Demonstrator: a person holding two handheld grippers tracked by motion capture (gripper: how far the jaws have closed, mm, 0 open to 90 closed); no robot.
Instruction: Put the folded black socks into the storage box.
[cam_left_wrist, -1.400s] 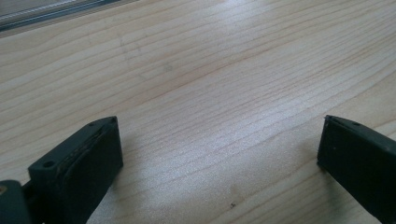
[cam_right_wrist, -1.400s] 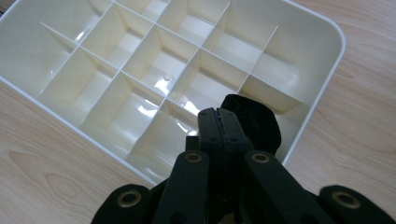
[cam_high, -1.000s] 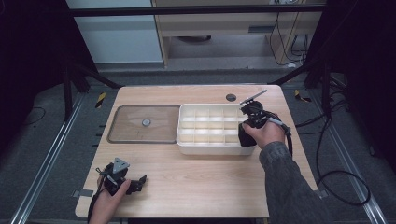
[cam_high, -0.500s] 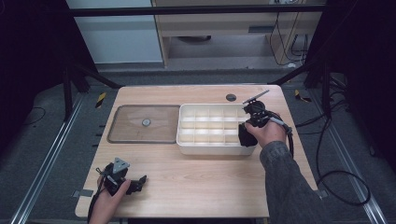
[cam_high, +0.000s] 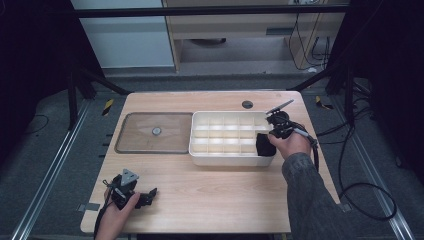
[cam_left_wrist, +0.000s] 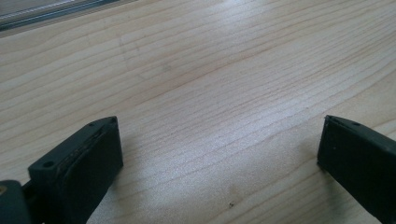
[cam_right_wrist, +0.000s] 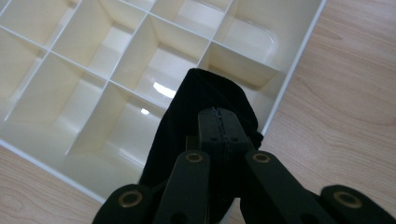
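— High view: what lies on the wooden surface (cam_high: 225, 195)?

— Surface centre carries a white divided tray (cam_high: 227, 159) with rows of open compartments. Just beside it, to the left, lies a flat transparent lid (cam_high: 155, 132) with a small round knob at its middle. A dark round hole (cam_high: 247, 104) sits in the surface beyond the tray.

— And the hands?

— The left hand (cam_high: 116, 217) rests at the near left corner, well apart from the tray, and holds the left tongs (cam_high: 150, 192), which lie low over the bare wood. The right hand (cam_high: 291, 145) holds the right tongs (cam_high: 267, 142) at the right end of the tray, with a black cloth pouch (cam_high: 264, 145) over the near right compartment.

— Left gripper view: how do the tongs stand?

— Their two black jaws stand wide apart, one at each lower corner, with nothing between them but wood grain.

— Right gripper view: what do the tongs do there?

— The right tongs (cam_right_wrist: 219, 126) are closed, clamped on the upper part of the black cloth pouch (cam_right_wrist: 205, 102). The pouch hangs over the tray (cam_right_wrist: 289, 74) at its corner, next to the rim; whether it touches the compartment floor cannot be told. The compartments in sight are bare and glossy.
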